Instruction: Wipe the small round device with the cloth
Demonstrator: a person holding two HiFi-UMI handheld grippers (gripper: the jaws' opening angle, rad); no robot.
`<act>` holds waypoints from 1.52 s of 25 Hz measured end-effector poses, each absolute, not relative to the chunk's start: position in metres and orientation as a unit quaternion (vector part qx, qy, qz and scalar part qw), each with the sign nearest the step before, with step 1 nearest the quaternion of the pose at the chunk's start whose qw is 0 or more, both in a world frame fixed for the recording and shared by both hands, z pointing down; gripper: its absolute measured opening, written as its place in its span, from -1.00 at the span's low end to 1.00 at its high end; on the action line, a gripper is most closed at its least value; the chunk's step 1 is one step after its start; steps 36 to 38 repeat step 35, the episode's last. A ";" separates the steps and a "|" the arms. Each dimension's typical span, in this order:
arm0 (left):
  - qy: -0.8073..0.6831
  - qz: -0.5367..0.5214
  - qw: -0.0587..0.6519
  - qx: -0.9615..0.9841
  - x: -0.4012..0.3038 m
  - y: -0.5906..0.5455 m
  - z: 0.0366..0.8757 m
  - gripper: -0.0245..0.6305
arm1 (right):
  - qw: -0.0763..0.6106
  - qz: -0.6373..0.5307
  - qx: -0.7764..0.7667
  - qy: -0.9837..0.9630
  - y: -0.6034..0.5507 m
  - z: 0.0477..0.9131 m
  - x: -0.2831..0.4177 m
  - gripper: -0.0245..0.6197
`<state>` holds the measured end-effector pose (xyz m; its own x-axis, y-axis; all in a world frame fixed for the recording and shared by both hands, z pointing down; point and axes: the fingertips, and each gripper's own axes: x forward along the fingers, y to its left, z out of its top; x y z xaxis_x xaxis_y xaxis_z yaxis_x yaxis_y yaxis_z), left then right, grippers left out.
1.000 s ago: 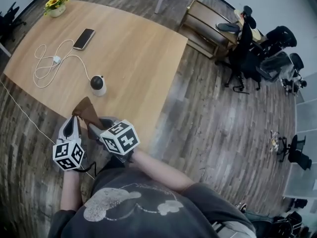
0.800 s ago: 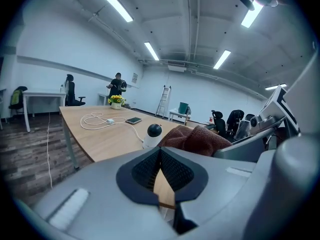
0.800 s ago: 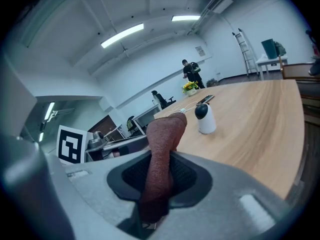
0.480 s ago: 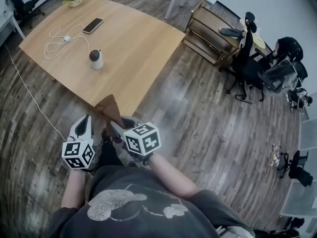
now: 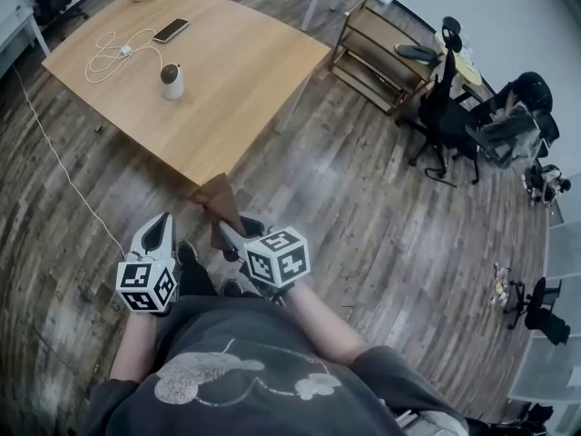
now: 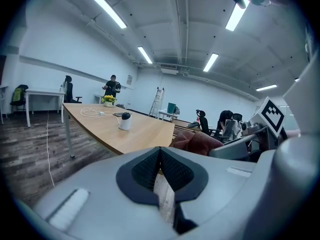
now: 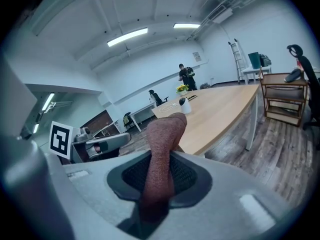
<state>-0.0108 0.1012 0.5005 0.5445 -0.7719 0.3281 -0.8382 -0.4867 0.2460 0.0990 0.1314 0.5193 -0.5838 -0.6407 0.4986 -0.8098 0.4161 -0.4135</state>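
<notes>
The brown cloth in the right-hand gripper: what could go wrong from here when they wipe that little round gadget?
The small round device stands upright on the table, and the left gripper is shut and far from it, so a one-handed wipe might tip it over. The white cable lies right beside it, so the cloth in the right gripper could snag and drag it.

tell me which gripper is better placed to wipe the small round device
Right. The right gripper is shut on the cloth, while the left gripper is shut on nothing. Both are well away from the device on the table, so reach favours neither.
</notes>
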 end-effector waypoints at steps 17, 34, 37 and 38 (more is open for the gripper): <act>-0.470 0.087 0.192 0.857 -0.031 0.106 0.499 -0.87 | 0.131 0.333 0.455 -0.815 0.133 0.532 0.102 -0.70; -0.468 0.081 0.198 0.857 -0.028 0.107 0.501 -0.87 | 0.144 0.344 0.468 -0.801 0.140 0.544 0.112 -0.70; -0.468 0.081 0.198 0.857 -0.028 0.107 0.501 -0.87 | 0.145 0.344 0.468 -0.801 0.140 0.545 0.112 -0.70; -0.468 0.081 0.198 0.857 -0.028 0.107 0.501 -0.87 | 0.145 0.344 0.468 -0.801 0.140 0.545 0.112 -0.70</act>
